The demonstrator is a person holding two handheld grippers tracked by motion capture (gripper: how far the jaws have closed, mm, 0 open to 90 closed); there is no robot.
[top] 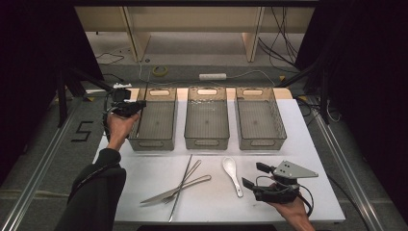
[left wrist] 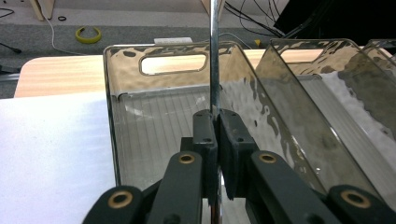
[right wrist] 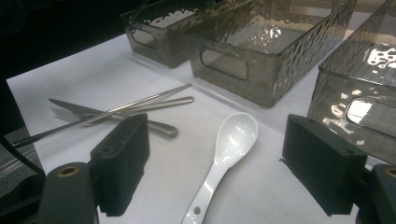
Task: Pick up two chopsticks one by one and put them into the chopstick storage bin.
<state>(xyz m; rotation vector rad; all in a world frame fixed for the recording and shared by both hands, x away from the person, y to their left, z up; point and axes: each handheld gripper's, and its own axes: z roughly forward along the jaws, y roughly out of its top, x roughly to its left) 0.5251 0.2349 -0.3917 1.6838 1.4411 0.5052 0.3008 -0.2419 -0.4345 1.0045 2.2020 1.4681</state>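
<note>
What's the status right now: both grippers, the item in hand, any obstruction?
Left gripper shut on a metal chopstick, over the left bin. Right gripper open above the white spoon. Nothing blocking.

Left forearm, dark-sleeved, stretched forward from the lower left, hand wrapped round the left tool (top: 131, 109) beside the near-left corner of the left bin (top: 153, 121). Jaws clamped together on a thin metal rod (left wrist: 214, 56), pads pressed flat against it, rod rising straight up between them. Right hand low at the near right, well apart from that bin, holding the right tool (top: 254, 175), jaws spread wide and pointing left.
</note>
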